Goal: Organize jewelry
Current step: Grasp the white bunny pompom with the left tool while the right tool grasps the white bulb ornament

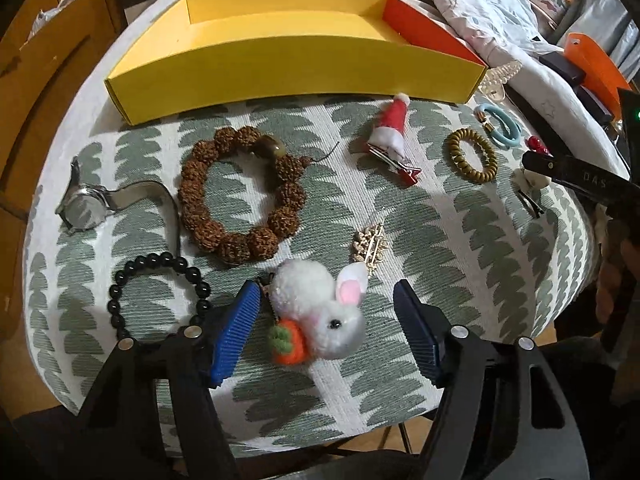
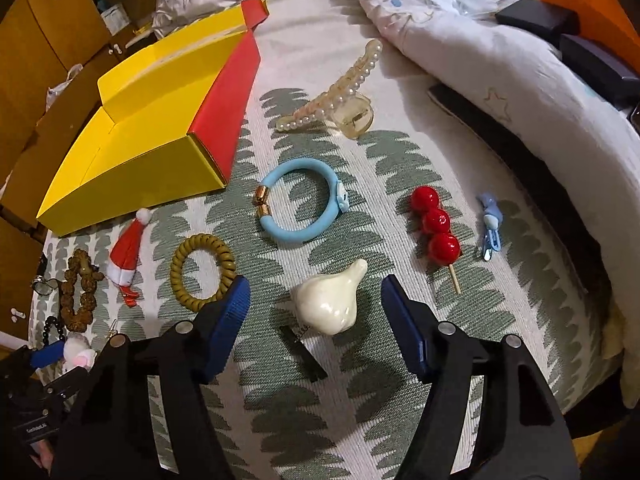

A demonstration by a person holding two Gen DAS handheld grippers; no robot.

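My left gripper (image 1: 326, 308) is open, its blue pads on either side of a white pompom rabbit clip (image 1: 320, 312) with an orange carrot. My right gripper (image 2: 316, 308) is open around a cream garlic-shaped hair clip (image 2: 328, 300). A yellow stepped organizer box (image 1: 280, 48) stands at the back; it also shows in the right wrist view (image 2: 140, 140). On the cloth lie a brown bead bracelet (image 1: 240, 196), a black bead bracelet (image 1: 160, 292), a watch (image 1: 88, 204), a Santa hat clip (image 1: 392, 132), an olive coil tie (image 2: 202, 272) and a blue bracelet (image 2: 300, 204).
A pearl claw clip (image 2: 340, 92), a red ball hairpin (image 2: 436, 228), a small blue clip (image 2: 490, 220) and a gold clip (image 1: 370, 246) lie on the leaf-patterned cloth (image 2: 360, 400). A white quilt (image 2: 480, 60) and dark boxes (image 2: 592, 60) lie at the right.
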